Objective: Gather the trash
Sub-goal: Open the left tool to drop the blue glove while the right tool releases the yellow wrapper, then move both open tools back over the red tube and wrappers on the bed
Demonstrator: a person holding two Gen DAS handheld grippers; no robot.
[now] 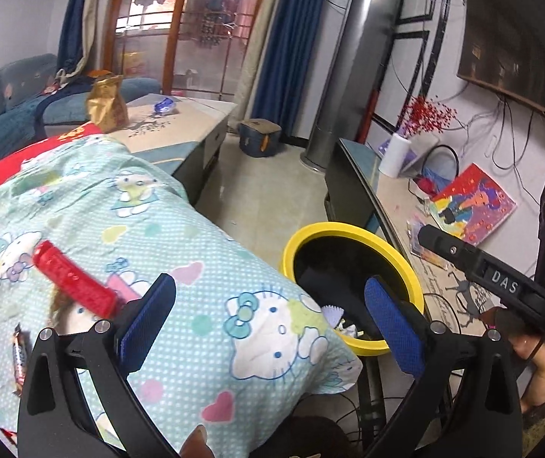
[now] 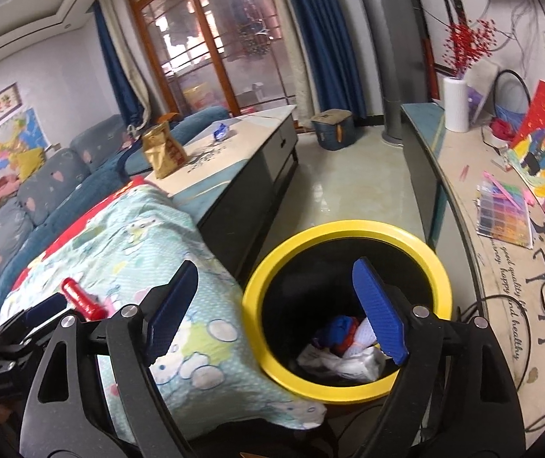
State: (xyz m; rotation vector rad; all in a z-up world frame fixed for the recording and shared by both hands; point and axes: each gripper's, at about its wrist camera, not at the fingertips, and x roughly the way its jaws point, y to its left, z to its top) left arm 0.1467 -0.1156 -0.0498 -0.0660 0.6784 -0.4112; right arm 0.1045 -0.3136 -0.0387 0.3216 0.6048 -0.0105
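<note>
A black trash bin with a yellow rim point(image 2: 344, 229) stands on the floor beside a low table draped in a cartoon-cat blanket point(image 2: 135, 236). Crumpled wrappers and paper point(image 2: 344, 347) lie inside it. My right gripper point(image 2: 276, 271) hangs open over the bin's near-left rim with nothing between its blue pads. My left gripper point(image 1: 268, 282) is open and empty above the blanket's edge, with the bin point(image 1: 352, 286) just to its right. On the blanket lie a red wrapper point(image 1: 74, 282) and a small dark snack bar point(image 1: 20, 355). The red wrapper point(image 2: 81, 299) also shows in the right wrist view.
Farther along the table stand a gold snack bag point(image 1: 106, 105) and a blue wrapper point(image 1: 165, 106). On the right, a long counter point(image 2: 501, 267) holds papers, a painting and a paper roll. A blue sofa point(image 2: 43, 191) runs along the left. Tiled floor point(image 2: 348, 183) lies beyond the bin.
</note>
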